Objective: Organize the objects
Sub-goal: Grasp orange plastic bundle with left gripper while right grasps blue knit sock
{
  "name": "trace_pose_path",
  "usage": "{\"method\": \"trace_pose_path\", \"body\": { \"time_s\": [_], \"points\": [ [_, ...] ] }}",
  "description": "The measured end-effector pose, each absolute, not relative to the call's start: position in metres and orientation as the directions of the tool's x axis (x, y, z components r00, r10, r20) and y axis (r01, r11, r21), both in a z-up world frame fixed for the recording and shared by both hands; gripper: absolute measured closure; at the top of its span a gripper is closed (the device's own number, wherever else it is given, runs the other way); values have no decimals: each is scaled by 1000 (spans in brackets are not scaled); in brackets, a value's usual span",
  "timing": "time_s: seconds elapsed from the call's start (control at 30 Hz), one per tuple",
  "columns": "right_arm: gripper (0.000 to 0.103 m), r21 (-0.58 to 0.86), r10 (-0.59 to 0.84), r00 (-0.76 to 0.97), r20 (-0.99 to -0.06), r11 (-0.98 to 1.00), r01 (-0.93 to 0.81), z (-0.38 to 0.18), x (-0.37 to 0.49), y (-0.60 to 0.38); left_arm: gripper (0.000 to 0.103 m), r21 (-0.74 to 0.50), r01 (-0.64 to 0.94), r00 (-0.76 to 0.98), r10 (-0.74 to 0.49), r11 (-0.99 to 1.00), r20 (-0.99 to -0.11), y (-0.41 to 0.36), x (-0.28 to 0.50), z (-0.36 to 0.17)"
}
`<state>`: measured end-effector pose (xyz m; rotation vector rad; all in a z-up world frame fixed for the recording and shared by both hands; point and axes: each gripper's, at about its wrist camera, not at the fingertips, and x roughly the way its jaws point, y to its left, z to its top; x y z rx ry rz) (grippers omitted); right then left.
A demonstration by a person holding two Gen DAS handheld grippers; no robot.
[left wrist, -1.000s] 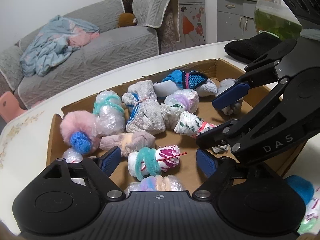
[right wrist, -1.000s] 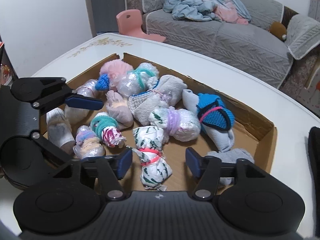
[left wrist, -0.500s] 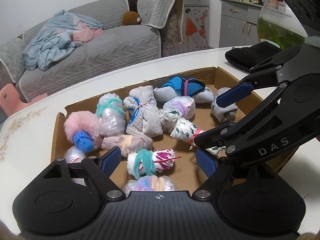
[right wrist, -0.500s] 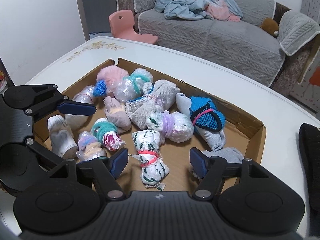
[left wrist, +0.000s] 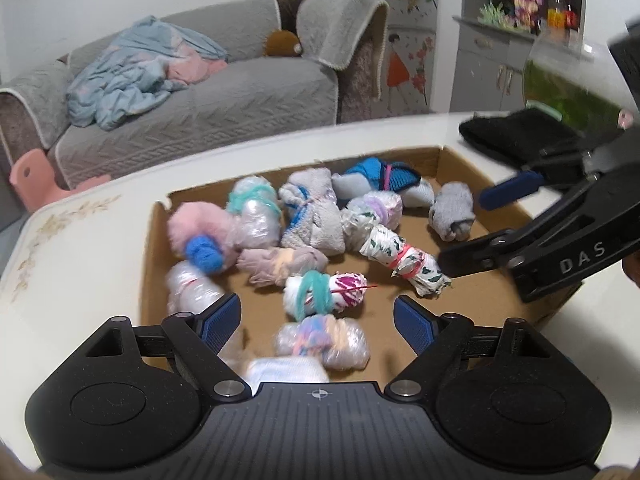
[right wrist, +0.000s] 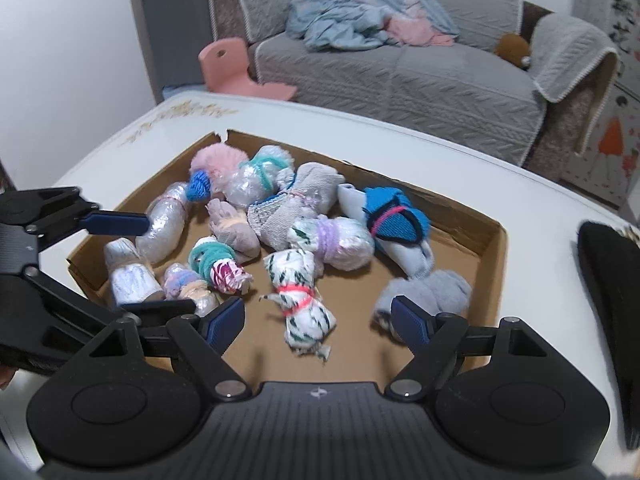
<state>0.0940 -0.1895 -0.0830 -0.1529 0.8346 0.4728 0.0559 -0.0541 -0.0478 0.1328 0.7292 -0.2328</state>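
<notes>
Now, left wrist view
Box: the cardboard box (left wrist: 154, 240) sits on the white surface (left wrist: 80, 240), full of tied bundles.
Left tool: the left tool (left wrist: 318, 322) hangs over the near edge of the box, jaws apart, nothing between them.
Nearest bundle: the teal-tied bundle (left wrist: 324, 294) lies just beyond its tips, with the pastel bundle (left wrist: 322, 340) nearer the box's front wall.
Right tool: the right tool (left wrist: 472, 232) hovers over the right side of the box.

Right wrist view
Right tool state: its jaws are opening, empty.
Green-leaf bundle: the green-leaf bundle (right wrist: 300, 300) lies free on the box floor, just beyond the tips.
Grey sock: the grey sock (right wrist: 430, 292) rests against the right blue pad (right wrist: 412, 324).

Doing it well: probably pick one bundle clear of its neighbours, straddle its middle, and close only once both pads are beside it.
</notes>
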Motion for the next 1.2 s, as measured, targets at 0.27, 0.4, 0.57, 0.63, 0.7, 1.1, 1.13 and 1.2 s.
{"method": "trace_pose_path", "body": {
  "time_s": [0.27,0.4,0.57,0.63,0.7,1.1,1.13,1.2],
  "points": [
    [19,143,387,622,-681,903,-406,-84,33,-206,9,-32,197,774,-176,980,-608,-40,-8,-50],
    [17,184,389,635,-667,913,-365,-101,12,-203,8,-103,168,758,-195,980,-623,-41,-22,-67],
    [14,202,382,612,-692,917,-344,-125,6,-189,10,-124,144,735,-190,982,-650,-46,-25,-81],
    [10,200,378,602,-703,918,-342,-130,8,-185,9,-129,124,722,-178,984,-669,-44,-20,-87],
    [9,197,382,599,-704,915,-352,-135,8,-183,10,-137,111,714,-175,984,-678,-41,-18,-91],
    [28,252,431,591,-681,897,-364,-137,-4,-204,49,-119,165,713,-202,979,-671,-32,-31,-87],
    [28,250,429,594,-681,898,-362,-137,-4,-205,50,-128,164,712,-207,978,-671,-31,-31,-87],
    [28,247,421,598,-682,902,-354,-136,-3,-210,51,-137,161,712,-211,977,-670,-30,-31,-88]
  ]
}}
